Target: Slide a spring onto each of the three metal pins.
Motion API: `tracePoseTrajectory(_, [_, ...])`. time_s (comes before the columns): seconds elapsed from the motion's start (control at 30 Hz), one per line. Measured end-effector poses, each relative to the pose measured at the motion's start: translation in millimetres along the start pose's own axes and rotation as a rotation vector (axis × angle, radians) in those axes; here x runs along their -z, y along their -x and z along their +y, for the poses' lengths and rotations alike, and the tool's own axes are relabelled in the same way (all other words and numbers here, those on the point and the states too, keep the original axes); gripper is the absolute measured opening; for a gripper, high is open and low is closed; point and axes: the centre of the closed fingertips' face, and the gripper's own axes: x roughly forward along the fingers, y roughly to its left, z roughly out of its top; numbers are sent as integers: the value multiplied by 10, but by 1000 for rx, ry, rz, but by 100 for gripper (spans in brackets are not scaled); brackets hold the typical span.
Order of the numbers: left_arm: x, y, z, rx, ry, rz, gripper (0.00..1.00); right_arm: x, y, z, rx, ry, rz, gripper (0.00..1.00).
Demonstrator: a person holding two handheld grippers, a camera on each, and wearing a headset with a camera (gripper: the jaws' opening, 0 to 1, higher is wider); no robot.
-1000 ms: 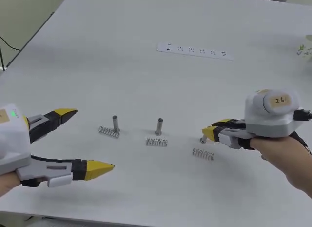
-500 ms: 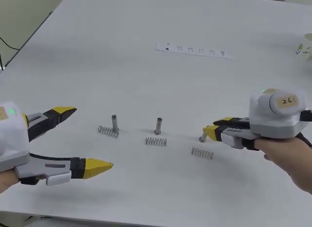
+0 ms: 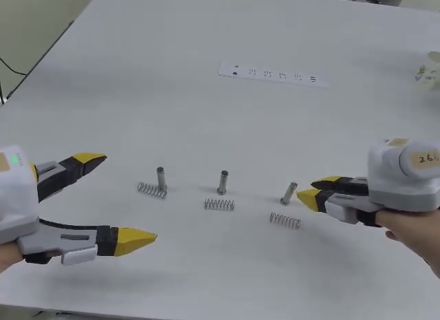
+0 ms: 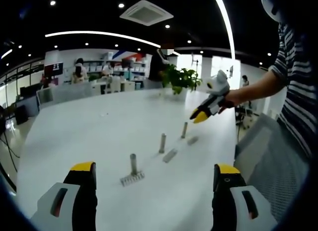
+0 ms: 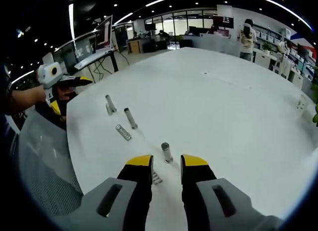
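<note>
1. The table (image 3: 206, 113) is carrying three metal pins in a row that is running parallel to its near edge. One spring is lying flat beside each pin, on the near-edge side.
2. The left pin (image 3: 161, 178) is standing upright. The left spring (image 3: 152, 190) is lying at its foot; whether the two are touching cannot be told.
3. The middle pin (image 3: 223, 182) is standing upright. The middle spring (image 3: 219, 205) is lying just beside it, toward the near edge and apart from it.
4. The right pin (image 3: 289, 193) is appearing to lean in the head view. The right spring (image 3: 285, 221) is lying near it, toward the near edge and apart from it.
5. Each spring is resting on the table surface, not yet on a pin.
6. The left gripper (image 3: 127, 196) is being held near the near left corner, well apart from the left pin. Its jaws are spread wide, gripping nothing and pointing along the row.
7. The right gripper (image 3: 309, 189) is being held just beside the right pin, on the right-edge side. Its jaws are standing narrowly apart; in the right gripper view the pin is standing just ahead of the gap, unclamped.
8. A power strip (image 3: 273, 75) is lying flat beyond the row toward the far edge, well apart from the pins.
</note>
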Motion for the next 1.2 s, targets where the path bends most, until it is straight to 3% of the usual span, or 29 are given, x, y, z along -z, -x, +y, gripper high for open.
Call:
tracePoseTrajectory(0.37, [-11,2,4,6,-4,8,95,63,14,106,-57,98,31,20])
tracePoseTrajectory(0.77, [20,19,-20,4,-2,15,94,239,-76,332,-149,305,127,21])
tracePoseTrajectory(1.1, [58,37,-25,-2,5,24,94,374,-175,328,-176,410,197,17])
tracePoseTrajectory(1.2, [67,44,-14,-9,5,22,95,403,-200,354,-187,480,207,14])
